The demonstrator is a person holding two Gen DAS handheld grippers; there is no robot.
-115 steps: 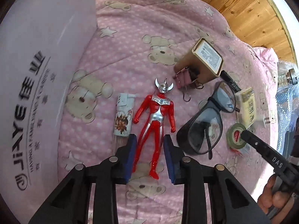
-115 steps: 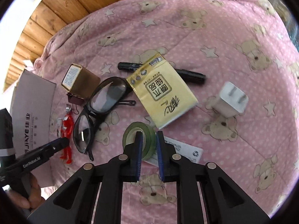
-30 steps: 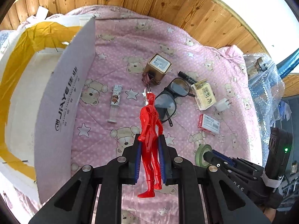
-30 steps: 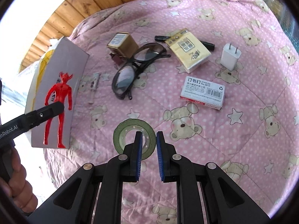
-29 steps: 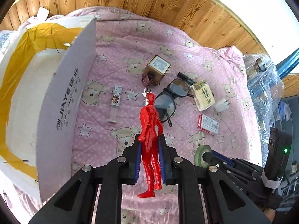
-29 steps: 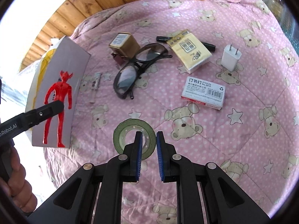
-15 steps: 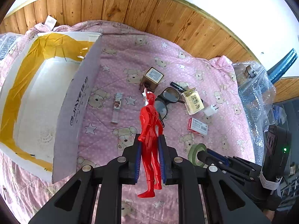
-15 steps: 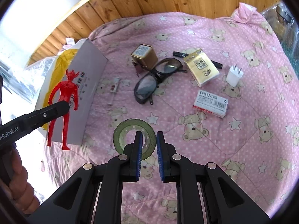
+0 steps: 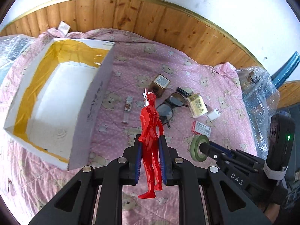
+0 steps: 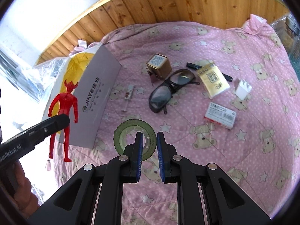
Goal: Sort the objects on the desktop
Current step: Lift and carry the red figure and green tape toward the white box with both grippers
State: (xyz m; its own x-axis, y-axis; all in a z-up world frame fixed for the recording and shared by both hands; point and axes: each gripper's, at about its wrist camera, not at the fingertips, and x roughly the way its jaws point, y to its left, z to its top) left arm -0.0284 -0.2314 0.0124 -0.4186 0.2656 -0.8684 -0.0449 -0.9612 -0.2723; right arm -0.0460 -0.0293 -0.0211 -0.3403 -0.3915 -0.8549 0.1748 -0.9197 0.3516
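Observation:
My left gripper (image 9: 151, 150) is shut on a red toy figure (image 9: 151, 131), held upright high above the pink bear-print quilt (image 9: 215, 86). From the right wrist view the red figure (image 10: 64, 105) hangs in front of the white cardboard box (image 10: 97, 97). My right gripper (image 10: 149, 146) is shut on the rim of a green tape roll (image 10: 123, 131), also lifted off the quilt; the tape roll (image 9: 196, 148) shows at the right in the left wrist view. The open white box (image 9: 56, 101), lined with yellow tape, lies to the left.
On the quilt lie black glasses (image 10: 168, 91), a gold tin (image 10: 159, 65), a yellow tissue pack (image 10: 213, 80), a white charger (image 10: 242, 89), a staples box (image 10: 221, 114), a black pen (image 10: 193, 66) and a small tube (image 10: 129, 92). Wooden wall panelling (image 9: 131, 16) stands behind; bubble wrap (image 9: 262, 93) at right.
Both grippers have risen further from the quilt with the figure and tape roll in them. The figure has turned sideways in the left wrist view, and more of the open box shows.

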